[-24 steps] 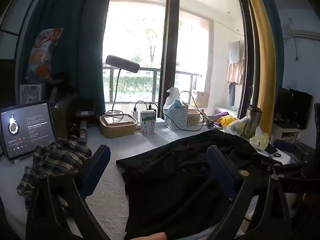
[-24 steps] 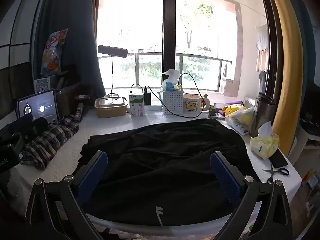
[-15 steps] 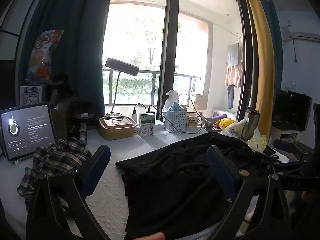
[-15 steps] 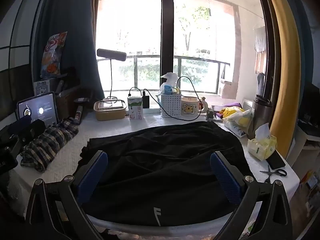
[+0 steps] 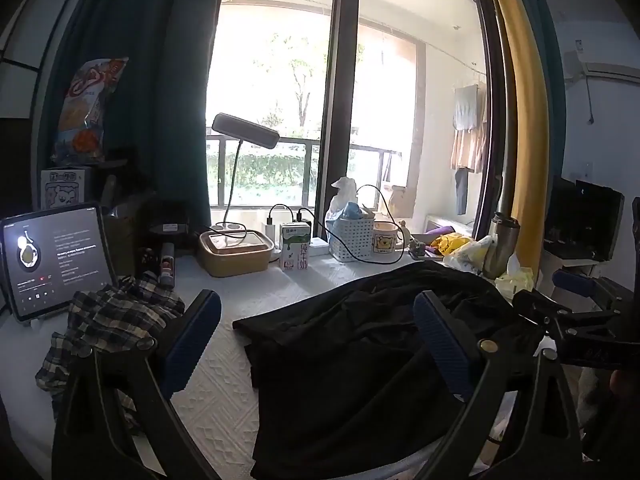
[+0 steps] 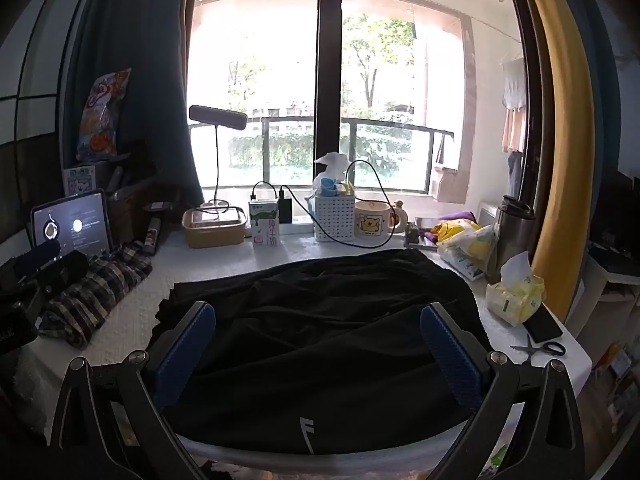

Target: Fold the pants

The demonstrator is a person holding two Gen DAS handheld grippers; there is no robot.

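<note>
Black pants lie spread and rumpled over a white textured table cover, a small white logo near their front edge. In the left wrist view the pants fill the lower right. My left gripper hangs open above their left edge, nothing between its blue pads. My right gripper stands open over the middle of the pants, also holding nothing. The other gripper's black frame shows at the right of the left wrist view.
A plaid shirt lies bunched at the left by a lit tablet. Along the window stand a lunch box, milk carton, white basket, mug. Right side: steel bottle, tissue pack, phone, scissors.
Both grippers have drawn back and tilted up a little, so the table and pants sit slightly lower and smaller in view. The pants have not moved.
</note>
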